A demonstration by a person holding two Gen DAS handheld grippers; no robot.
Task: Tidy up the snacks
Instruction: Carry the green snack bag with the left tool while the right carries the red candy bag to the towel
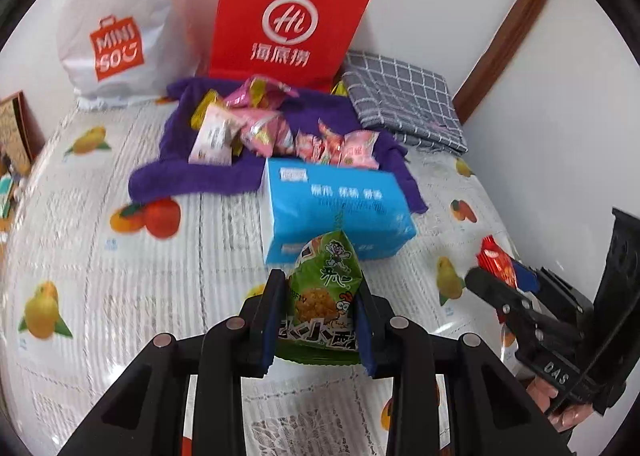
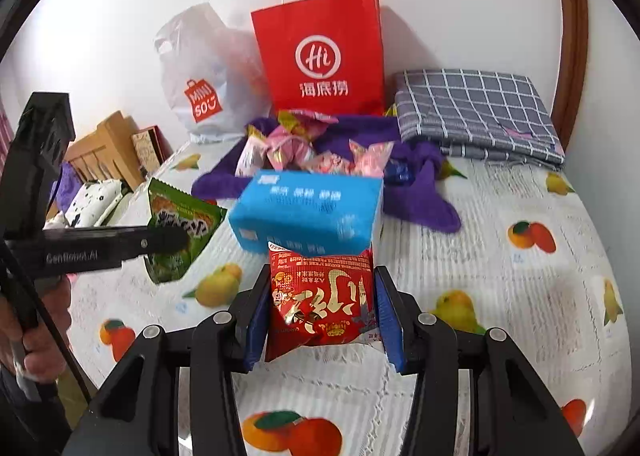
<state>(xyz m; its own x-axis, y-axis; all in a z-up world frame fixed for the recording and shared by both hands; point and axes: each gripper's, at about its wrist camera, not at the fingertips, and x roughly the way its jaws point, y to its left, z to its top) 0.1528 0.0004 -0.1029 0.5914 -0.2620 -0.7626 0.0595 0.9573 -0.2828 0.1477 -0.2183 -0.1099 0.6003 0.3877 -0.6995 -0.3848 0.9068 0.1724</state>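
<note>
My left gripper (image 1: 320,292) is shut on a green snack packet (image 1: 326,296) and holds it above the table, in front of a blue box (image 1: 336,212). My right gripper (image 2: 320,296) is shut on a red snack packet (image 2: 320,296), also held above the table near the blue box (image 2: 308,212). The right gripper with the red packet (image 1: 494,260) shows at the right of the left wrist view. The left gripper with the green packet (image 2: 180,228) shows at the left of the right wrist view. A pile of pink and red snack packets (image 1: 272,128) lies on a purple towel (image 1: 200,176) behind the box.
A red paper bag (image 1: 288,16) and a white plastic bag (image 1: 116,24) stand against the back wall. A folded grey checked cloth (image 1: 404,108) lies at the back right. The table has a fruit-print cover (image 1: 100,264). A wooden chair (image 2: 108,152) and clutter lie beyond the left edge.
</note>
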